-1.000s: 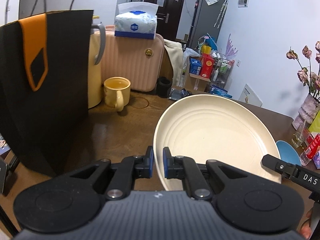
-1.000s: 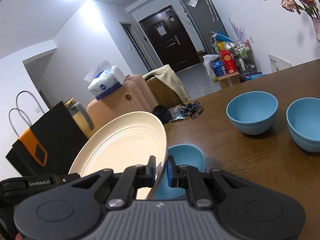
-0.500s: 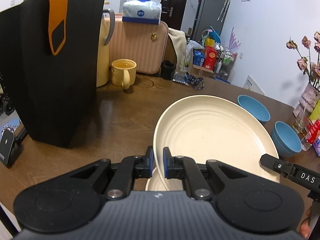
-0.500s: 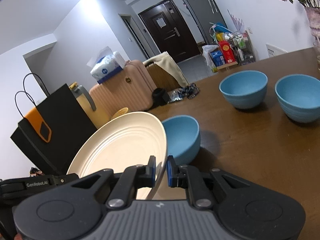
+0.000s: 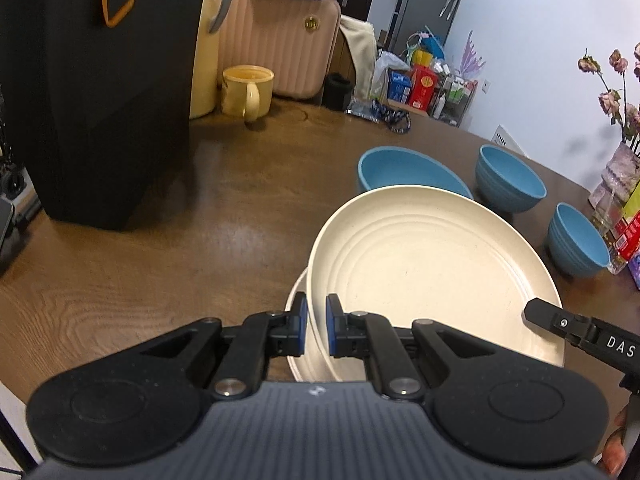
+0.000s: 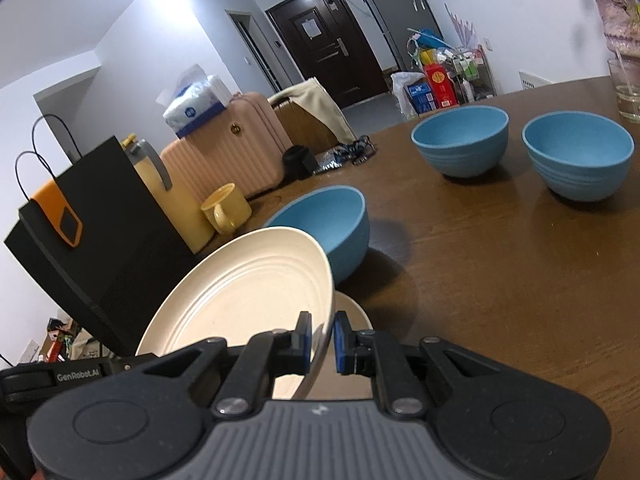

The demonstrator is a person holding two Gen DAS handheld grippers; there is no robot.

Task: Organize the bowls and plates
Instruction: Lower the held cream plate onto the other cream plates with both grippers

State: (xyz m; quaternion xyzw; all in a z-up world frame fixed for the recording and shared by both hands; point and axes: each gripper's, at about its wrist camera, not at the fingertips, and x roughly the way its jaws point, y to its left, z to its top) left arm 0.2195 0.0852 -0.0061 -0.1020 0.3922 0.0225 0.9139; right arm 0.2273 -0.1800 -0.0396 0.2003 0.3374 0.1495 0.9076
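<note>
Both grippers hold one cream plate point(image 5: 432, 272) by opposite rims, tilted just above a second cream plate point(image 5: 298, 300) lying on the brown table point(image 5: 200, 232). My left gripper point(image 5: 316, 330) is shut on the near rim. My right gripper point(image 6: 321, 342) is shut on the other rim of the held plate point(image 6: 248, 300); the lower plate point(image 6: 354, 312) shows beneath. Three blue bowls stand beyond: one close behind the plates point(image 5: 404, 170) point(image 6: 332, 224), two farther right point(image 5: 510, 178) point(image 5: 576, 238).
A black paper bag point(image 5: 92, 92) stands at the left, with a yellow jug point(image 5: 206, 40) and yellow mug point(image 5: 246, 90) behind it. A pink suitcase point(image 5: 280, 52) stands beyond the table. A vase with flowers point(image 5: 618, 168) and a glass point(image 6: 626, 88) stand at the right edge.
Both grippers have lowered the held plate toward the table. The second plate beneath it and all three blue bowls have come into view.
</note>
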